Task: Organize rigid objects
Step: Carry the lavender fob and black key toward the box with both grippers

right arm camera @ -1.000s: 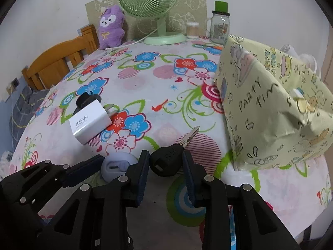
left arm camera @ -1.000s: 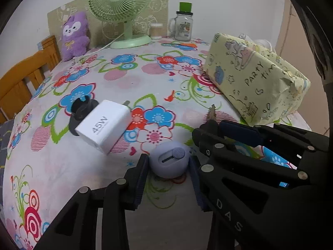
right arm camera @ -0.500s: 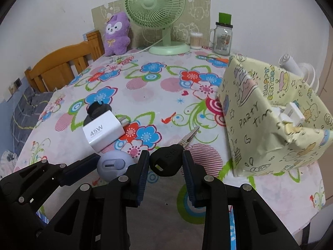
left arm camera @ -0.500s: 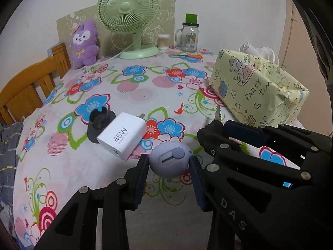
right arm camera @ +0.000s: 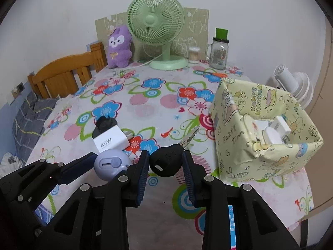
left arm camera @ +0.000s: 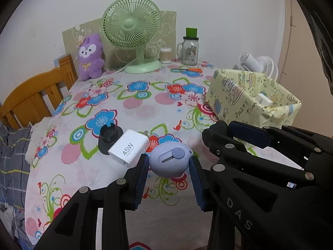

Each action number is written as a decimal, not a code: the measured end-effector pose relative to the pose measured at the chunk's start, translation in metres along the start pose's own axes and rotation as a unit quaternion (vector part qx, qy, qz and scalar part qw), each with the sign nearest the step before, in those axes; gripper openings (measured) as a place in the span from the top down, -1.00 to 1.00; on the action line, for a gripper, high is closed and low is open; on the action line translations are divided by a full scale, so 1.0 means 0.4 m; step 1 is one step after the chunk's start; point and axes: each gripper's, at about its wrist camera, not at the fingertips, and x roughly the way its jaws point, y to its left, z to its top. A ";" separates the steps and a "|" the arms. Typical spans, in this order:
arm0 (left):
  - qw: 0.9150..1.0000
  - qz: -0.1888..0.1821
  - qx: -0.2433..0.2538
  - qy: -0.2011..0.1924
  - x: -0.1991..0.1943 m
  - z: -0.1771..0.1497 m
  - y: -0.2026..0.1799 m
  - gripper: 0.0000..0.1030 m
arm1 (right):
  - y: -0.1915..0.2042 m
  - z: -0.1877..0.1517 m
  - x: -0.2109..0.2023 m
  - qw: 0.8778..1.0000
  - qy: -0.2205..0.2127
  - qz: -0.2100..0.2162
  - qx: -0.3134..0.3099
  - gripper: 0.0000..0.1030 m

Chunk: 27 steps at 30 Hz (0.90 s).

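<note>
My left gripper (left arm camera: 169,162) is shut on a round lilac box cutter (left arm camera: 169,159), held above the table; the same cutter (right arm camera: 110,164) shows at the lower left of the right wrist view. My right gripper (right arm camera: 165,162) is shut on the black head of a key (right arm camera: 166,162), its metal blade (right arm camera: 190,136) pointing up and right. A white 45W charger (left arm camera: 129,148) lies on the flowered tablecloth beside a black round adapter (left arm camera: 108,138). The yellow paper-wrapped box (right arm camera: 239,137) stands open at the right with white chargers (right arm camera: 274,134) inside.
A green desk fan (left arm camera: 133,29), a purple plush toy (left arm camera: 90,56), a cotton-swab pot (left arm camera: 165,55) and a glass mug jar (left arm camera: 189,49) line the far edge. A wooden chair back (left arm camera: 35,95) stands left. A white fan (right arm camera: 293,83) sits behind the box.
Both grippers have risen with their objects still held, so the table looks farther away and the inside of the yellow box has come into view. The charger and adapter have not moved.
</note>
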 end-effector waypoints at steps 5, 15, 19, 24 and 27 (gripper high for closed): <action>1.000 0.000 0.000 -0.007 -0.026 0.015 -0.011 0.21 | -0.008 0.013 -0.029 1.000 -0.007 0.003 -0.001 0.31; 1.000 0.008 -0.005 -0.020 -0.060 0.044 -0.036 0.21 | -0.029 0.039 -0.074 1.000 -0.019 0.005 -0.011 0.31; 1.000 0.012 -0.004 -0.025 -0.070 0.058 -0.046 0.21 | -0.042 0.052 -0.089 1.000 -0.025 0.006 -0.013 0.31; 0.999 0.014 0.000 -0.030 -0.075 0.078 -0.063 0.21 | -0.059 0.064 -0.102 0.999 -0.031 0.006 -0.008 0.31; 0.999 0.012 0.004 -0.032 -0.077 0.091 -0.077 0.21 | -0.075 0.073 -0.108 0.999 -0.033 0.006 -0.005 0.31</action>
